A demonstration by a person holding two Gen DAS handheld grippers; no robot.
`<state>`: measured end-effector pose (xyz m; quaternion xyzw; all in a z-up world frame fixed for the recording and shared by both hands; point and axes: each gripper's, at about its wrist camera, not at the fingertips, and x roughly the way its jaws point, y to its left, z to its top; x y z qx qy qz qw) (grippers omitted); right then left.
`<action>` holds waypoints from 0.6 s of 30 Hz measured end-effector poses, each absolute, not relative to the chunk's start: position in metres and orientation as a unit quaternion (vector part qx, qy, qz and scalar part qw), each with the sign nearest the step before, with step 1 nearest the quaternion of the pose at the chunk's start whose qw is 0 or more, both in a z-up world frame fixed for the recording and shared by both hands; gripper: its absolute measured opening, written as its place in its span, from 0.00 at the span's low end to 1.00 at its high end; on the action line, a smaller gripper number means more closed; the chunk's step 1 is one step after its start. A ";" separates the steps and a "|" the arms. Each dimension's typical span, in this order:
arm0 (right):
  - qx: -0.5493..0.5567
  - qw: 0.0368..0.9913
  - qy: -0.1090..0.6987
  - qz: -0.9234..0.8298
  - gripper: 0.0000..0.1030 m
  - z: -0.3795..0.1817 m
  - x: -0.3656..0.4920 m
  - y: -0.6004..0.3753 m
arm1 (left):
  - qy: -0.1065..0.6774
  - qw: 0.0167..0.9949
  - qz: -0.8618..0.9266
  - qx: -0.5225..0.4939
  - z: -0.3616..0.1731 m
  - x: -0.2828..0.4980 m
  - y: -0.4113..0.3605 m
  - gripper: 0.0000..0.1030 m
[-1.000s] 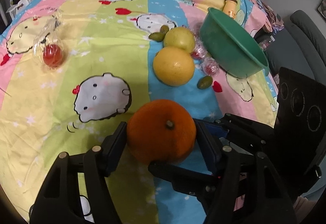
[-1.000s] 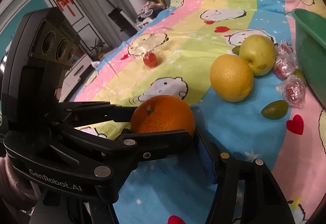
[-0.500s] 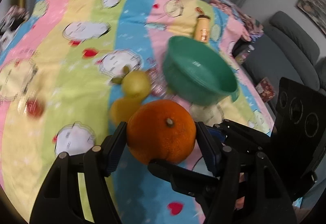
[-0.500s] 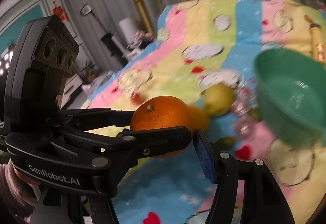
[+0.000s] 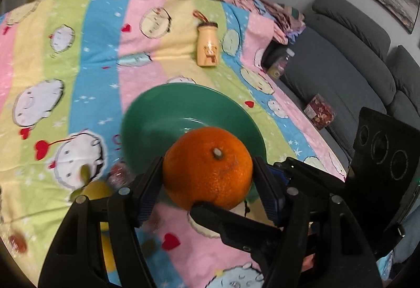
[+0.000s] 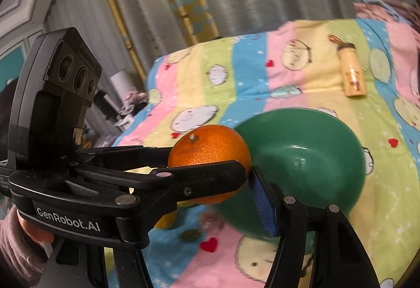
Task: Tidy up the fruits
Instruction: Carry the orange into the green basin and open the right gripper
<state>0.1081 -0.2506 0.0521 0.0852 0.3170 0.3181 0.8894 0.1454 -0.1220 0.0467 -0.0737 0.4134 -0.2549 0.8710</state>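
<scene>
My left gripper point(image 5: 207, 183) is shut on a large orange point(image 5: 208, 167) and holds it in the air at the near rim of the green bowl point(image 5: 168, 109). In the right wrist view the same orange point(image 6: 210, 146) sits between the left gripper's black fingers point(image 6: 199, 180), just left of the green bowl point(image 6: 309, 151). The right gripper's blue-padded right finger point(image 6: 262, 201) shows below the bowl; its left finger is hidden behind the left gripper. A yellow-green fruit point(image 5: 97, 188) lies partly hidden at the lower left.
A small yellow bottle point(image 5: 208, 45) lies on the striped cartoon cloth point(image 5: 78, 65) beyond the bowl. Wrapped candies point(image 5: 119, 172) and a red one point(image 5: 17, 243) lie left of the bowl. A grey sofa point(image 5: 341, 65) stands to the right, past the cloth's edge.
The left gripper has carried the orange up and to the right, from beside the yellow fruits to the green bowl's near rim. The right gripper has moved along with it.
</scene>
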 end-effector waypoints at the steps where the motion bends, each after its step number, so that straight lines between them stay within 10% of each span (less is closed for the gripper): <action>1: 0.088 0.889 0.323 0.313 0.62 0.049 0.112 -0.255 | 0.423 0.865 -0.258 -0.075 0.043 0.153 -0.127 0.65; 18: 0.083 0.903 0.347 0.240 0.68 0.037 0.123 -0.277 | 0.426 0.868 -0.240 -0.087 0.042 0.159 -0.127 0.79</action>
